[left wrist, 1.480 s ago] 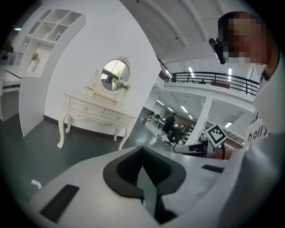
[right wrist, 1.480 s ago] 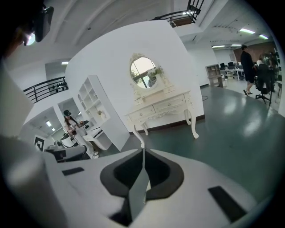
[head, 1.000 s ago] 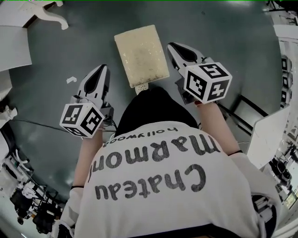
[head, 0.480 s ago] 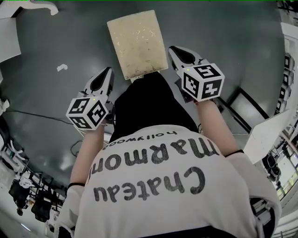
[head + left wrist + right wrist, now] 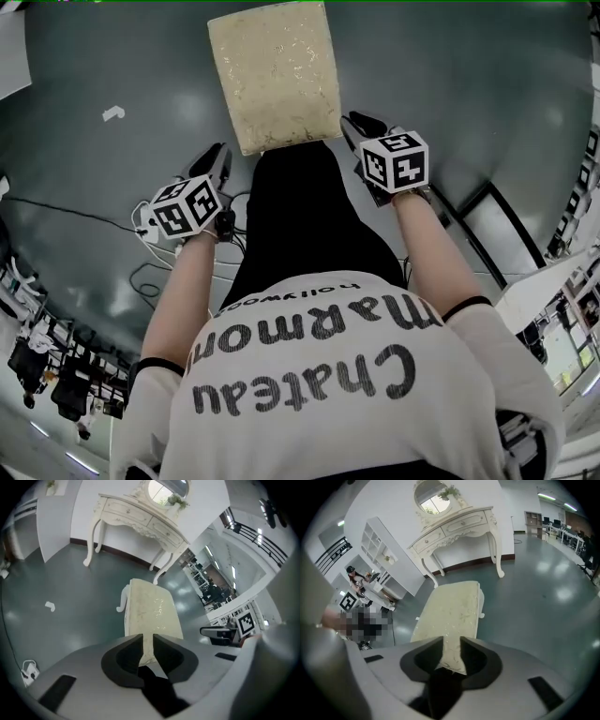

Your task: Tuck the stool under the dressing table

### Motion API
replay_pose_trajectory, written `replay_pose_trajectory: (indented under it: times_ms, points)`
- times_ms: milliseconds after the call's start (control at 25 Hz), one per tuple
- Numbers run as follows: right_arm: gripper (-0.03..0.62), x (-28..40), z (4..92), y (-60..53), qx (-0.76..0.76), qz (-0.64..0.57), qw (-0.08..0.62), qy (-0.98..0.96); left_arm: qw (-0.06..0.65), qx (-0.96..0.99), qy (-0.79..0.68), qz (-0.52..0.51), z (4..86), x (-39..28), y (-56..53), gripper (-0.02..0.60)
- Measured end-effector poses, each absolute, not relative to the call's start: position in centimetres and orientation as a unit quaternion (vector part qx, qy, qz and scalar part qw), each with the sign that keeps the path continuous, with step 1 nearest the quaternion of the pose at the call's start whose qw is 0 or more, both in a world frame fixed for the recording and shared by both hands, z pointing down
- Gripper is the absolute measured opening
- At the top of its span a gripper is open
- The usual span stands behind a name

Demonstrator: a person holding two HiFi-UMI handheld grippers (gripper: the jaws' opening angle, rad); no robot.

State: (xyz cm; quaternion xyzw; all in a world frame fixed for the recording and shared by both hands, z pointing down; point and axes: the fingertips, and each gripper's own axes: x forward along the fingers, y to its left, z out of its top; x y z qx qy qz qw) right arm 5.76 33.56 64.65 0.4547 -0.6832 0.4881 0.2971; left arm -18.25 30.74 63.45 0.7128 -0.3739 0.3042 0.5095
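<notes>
Stool point(image 5: 273, 75) stands just ahead and right of left gripper point(image 5: 221, 152).

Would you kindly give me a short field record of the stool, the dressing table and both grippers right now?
stool: cream cushioned top, standing out on the floor, not tucked
dressing table: cream-white, beyond the stool and apart from it
left gripper: shut, empty, beside the stool's near end
right gripper: jaws have just been opening, slightly apart, nothing between them, beside the near end
task: not yet done
</notes>
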Motion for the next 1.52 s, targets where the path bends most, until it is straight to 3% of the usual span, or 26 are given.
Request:
replay_pose_trajectory:
  times_ms: [40,80,120,240,800,840,880,920,1520]
  points:
    - [0.191,5.8,65.8,33.9,0.447,0.498,0.299,-0.68,0.522,0.705,-0.375,0.301,64.6,-18.1,30.9,0.067]
    - [0.275,5.9,66.9,34.3,0.44,0.51,0.299,-0.676,0.535,0.698,-0.371,0.3,65.6,-17.8,31.1,0.161]
    - [0.275,6.0,67.8,34.8,0.434,0.523,0.298,-0.671,0.546,0.693,-0.363,0.301,66.6,-17.5,31.5,0.231]
    - [0.304,6.0,69.9,35.9,0.419,0.532,0.308,-0.668,0.555,0.688,-0.337,0.322,68.9,-16.9,32.4,0.281]
    - [0.304,4.2,74.4,36.1,0.375,0.53,0.336,-0.682,0.529,0.664,-0.27,0.454,75.5,-15.4,36.0,0.295]
    - [0.287,4.2,74.6,36.0,0.375,0.532,0.337,-0.681,0.529,0.66,-0.269,0.461,75.8,-15.3,36.0,0.295]
    - [0.231,4.2,74.8,35.9,0.375,0.532,0.339,-0.68,0.528,0.657,-0.268,0.467,75.9,-15.2,36.0,0.295]
    - [0.227,4.3,74.9,35.9,0.374,0.53,0.342,-0.68,0.526,0.656,-0.267,0.471,75.9,-15.1,36.0,0.293]
    - [0.193,4.4,74.1,35.1,0.359,0.513,0.367,-0.688,0.548,0.639,-0.32,0.435,74.8,-15.0,35.3,0.27]
